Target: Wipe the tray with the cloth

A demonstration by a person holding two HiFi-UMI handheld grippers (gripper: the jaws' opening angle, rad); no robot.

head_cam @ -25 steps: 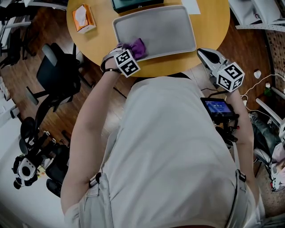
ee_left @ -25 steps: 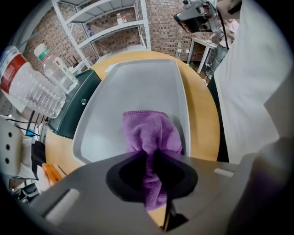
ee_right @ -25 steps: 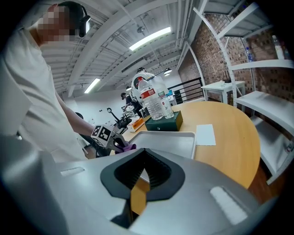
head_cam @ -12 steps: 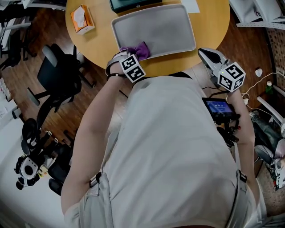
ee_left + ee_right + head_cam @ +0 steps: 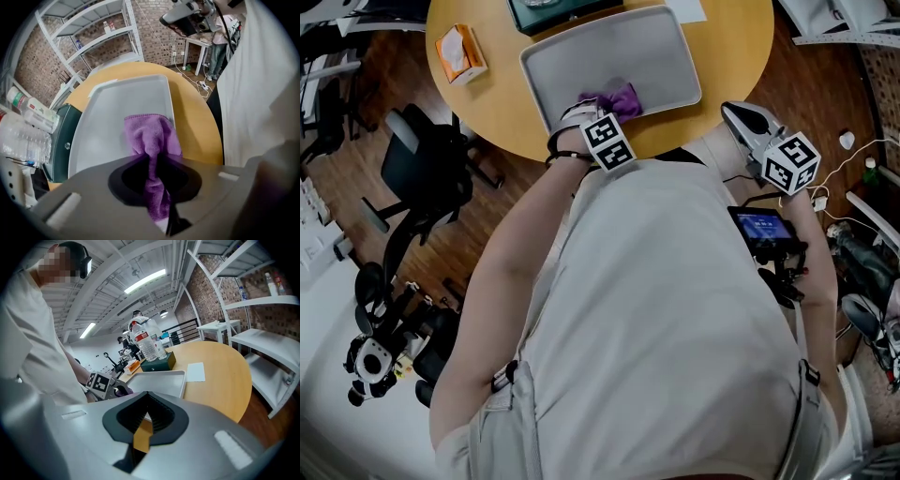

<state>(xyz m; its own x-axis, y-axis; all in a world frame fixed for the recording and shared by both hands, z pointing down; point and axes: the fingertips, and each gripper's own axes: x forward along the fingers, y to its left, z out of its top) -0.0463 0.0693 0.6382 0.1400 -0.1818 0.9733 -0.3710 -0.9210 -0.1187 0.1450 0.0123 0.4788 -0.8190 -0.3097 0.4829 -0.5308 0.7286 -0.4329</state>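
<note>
The grey tray [image 5: 619, 52] lies on the round wooden table [image 5: 727, 56]. A purple cloth [image 5: 619, 98] rests on the tray's near edge, right of the middle. My left gripper [image 5: 598, 109] points steeply down and is shut on the cloth [image 5: 152, 133], which hangs bunched between the jaws onto the tray [image 5: 117, 108]. My right gripper [image 5: 729, 109] hovers off the table's near right edge, apart from the tray. Its jaws [image 5: 143, 432] stand a narrow gap apart with nothing between them. The right gripper view shows the tray [image 5: 159, 380] and the left gripper's marker cube [image 5: 99, 382].
An orange tissue box [image 5: 459, 52] sits at the table's left. A dark green box [image 5: 553, 9] and water bottles [image 5: 23, 136] stand behind the tray, with a white paper sheet [image 5: 196, 371] beside it. An office chair [image 5: 422, 159] stands left of me; metal shelves [image 5: 262, 333] stand to the right.
My left gripper has dragged the cloth to the right along the tray's near edge, from the left corner to past the middle. The right gripper stays off the table's edge.
</note>
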